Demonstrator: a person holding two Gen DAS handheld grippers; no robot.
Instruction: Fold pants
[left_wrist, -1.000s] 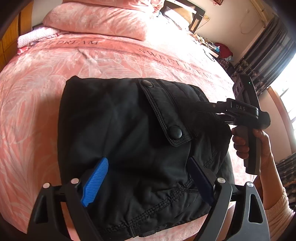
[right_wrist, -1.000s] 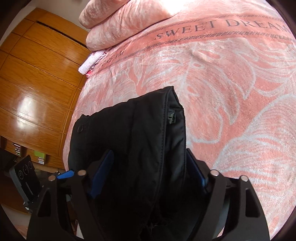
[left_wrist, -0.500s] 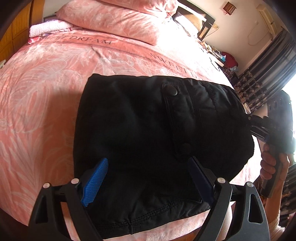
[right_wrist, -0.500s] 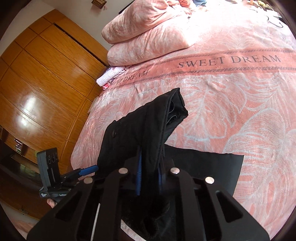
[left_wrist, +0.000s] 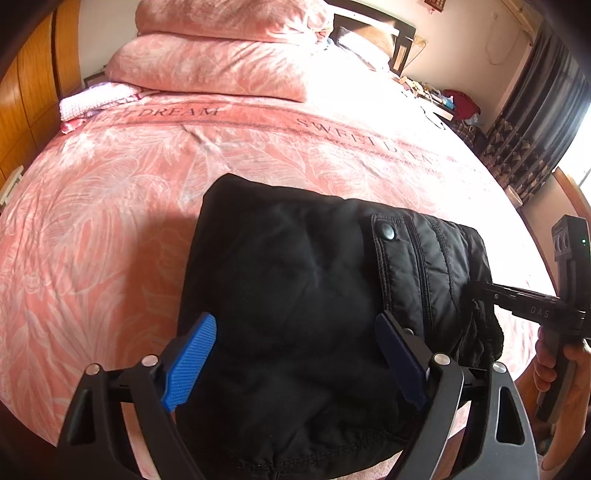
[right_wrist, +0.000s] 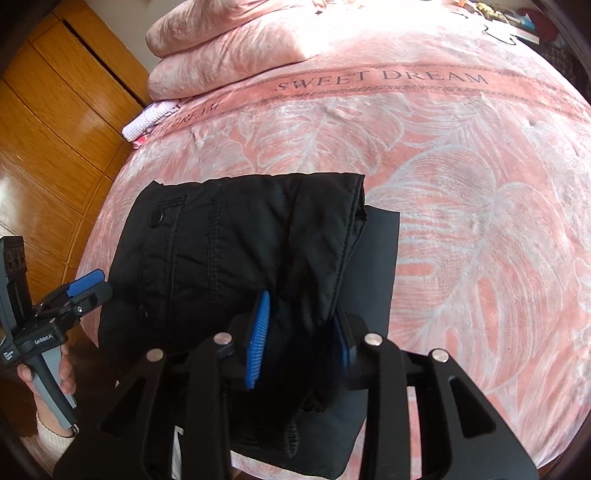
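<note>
The black padded pants (left_wrist: 303, 295) lie folded in a thick bundle on the pink bed, near its front edge, with a snap-button pocket flap (left_wrist: 388, 232) on top. My left gripper (left_wrist: 295, 362) is open, its blue pads wide apart over the near part of the bundle. My right gripper (right_wrist: 299, 347) is shut on the right edge of the pants (right_wrist: 236, 251), fabric pinched between its blue pads. It also shows in the left wrist view (left_wrist: 476, 295) at the bundle's right side. The left gripper shows in the right wrist view (right_wrist: 88, 284).
The pink "SWEET DREAM" bedspread (left_wrist: 110, 206) covers the bed. Pink pillows (left_wrist: 221, 70) and a folded white-pink cloth (left_wrist: 96, 103) lie at the head. A wooden wardrobe (right_wrist: 55, 110) stands to the left. Dark curtains (left_wrist: 535, 125) hang at the right.
The right gripper closed on the pants' edge a second ago and has lowered it onto the bundle, which now lies flatter. The left gripper stays open and has drawn back slightly.
</note>
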